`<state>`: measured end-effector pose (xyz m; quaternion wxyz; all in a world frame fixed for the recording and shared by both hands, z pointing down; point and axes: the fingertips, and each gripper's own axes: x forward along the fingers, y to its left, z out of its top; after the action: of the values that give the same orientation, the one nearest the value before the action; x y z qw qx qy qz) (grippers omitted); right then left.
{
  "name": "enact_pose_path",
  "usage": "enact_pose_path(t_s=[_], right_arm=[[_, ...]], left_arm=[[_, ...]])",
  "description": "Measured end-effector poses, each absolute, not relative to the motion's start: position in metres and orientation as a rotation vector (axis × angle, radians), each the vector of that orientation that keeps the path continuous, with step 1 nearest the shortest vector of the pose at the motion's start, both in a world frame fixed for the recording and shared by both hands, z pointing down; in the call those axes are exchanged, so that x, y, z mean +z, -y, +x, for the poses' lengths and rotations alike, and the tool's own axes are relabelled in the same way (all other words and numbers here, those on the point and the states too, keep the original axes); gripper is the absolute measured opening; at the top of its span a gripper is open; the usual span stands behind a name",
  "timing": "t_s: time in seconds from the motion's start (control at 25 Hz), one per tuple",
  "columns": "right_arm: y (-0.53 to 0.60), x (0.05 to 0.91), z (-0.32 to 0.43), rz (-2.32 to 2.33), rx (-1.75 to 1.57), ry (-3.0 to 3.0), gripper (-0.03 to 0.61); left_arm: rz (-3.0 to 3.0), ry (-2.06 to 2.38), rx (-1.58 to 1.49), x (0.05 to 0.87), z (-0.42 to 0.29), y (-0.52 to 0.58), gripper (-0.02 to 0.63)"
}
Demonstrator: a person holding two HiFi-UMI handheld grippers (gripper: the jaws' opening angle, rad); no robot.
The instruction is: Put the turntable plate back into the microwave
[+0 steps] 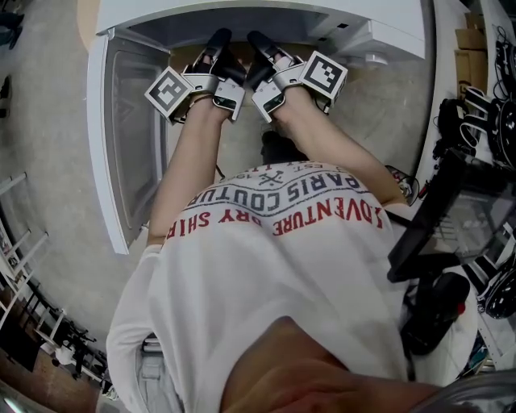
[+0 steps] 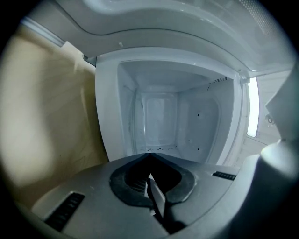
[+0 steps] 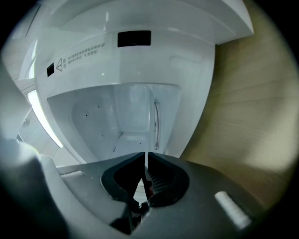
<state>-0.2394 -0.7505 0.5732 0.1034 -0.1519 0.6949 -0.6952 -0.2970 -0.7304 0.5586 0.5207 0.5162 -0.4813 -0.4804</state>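
The white microwave (image 1: 266, 12) stands open, and its door (image 1: 129, 137) hangs out to the left. In the left gripper view the pale cavity (image 2: 161, 116) is straight ahead, and the right gripper view shows the cavity (image 3: 126, 112) too. I cannot make out a turntable plate in any view. My left gripper (image 1: 219, 39) and right gripper (image 1: 260, 39) sit side by side at the cavity mouth. The left gripper (image 2: 149, 158) has its jaws closed tip to tip. Only a hairline gap shows in the right gripper (image 3: 145, 156), with nothing recognisable between the jaws.
Beige wood (image 2: 46, 116) flanks the microwave, and the wood (image 3: 247, 107) shows on the other side too. Black equipment (image 1: 451, 218) crowds the right. A metal rack (image 1: 32, 323) stands at the lower left. The person's white shirt (image 1: 274, 266) fills the middle of the head view.
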Motion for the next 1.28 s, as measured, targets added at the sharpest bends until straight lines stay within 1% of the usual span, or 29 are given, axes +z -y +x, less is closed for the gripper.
enact_pose_path(t_s=[0.24, 0.44, 0.6, 0.8, 1.08, 1.16, 1.28], right_arm=[[0.751, 0.571, -0.240, -0.442, -2.029, -2.070, 0.021], [0.727, 0.546, -0.229, -0.359, -1.904, -2.291, 0.021], [0.681, 0.525, -0.187, -0.324, -1.764, -2.493, 0.021], [0.585, 0.485, -0.120, -0.279, -1.518, -2.782, 0.021], [0.459, 0.417, -0.046, -0.195, -1.201, -3.035, 0.021], [0.433, 0.401, -0.031, -0.194, -1.058, -3.132, 0.021], [0.395, 0.384, -0.012, -0.174, -0.909, -3.222, 0.021]], left_arm=[[1.252, 1.143, -1.156, 0.558, -0.294, 0.724, -0.002], [1.291, 1.135, -1.080, 0.548, -0.271, 0.704, -0.002], [1.430, 1.190, -0.861, 0.535, -0.222, 0.653, -0.002], [1.672, 1.238, -0.621, 0.497, -0.154, 0.560, -0.002], [2.088, 1.395, -0.052, 0.432, -0.076, 0.447, -0.002], [2.167, 1.399, 0.010, 0.409, -0.059, 0.420, -0.002], [2.210, 1.400, 0.006, 0.383, -0.040, 0.384, -0.002]])
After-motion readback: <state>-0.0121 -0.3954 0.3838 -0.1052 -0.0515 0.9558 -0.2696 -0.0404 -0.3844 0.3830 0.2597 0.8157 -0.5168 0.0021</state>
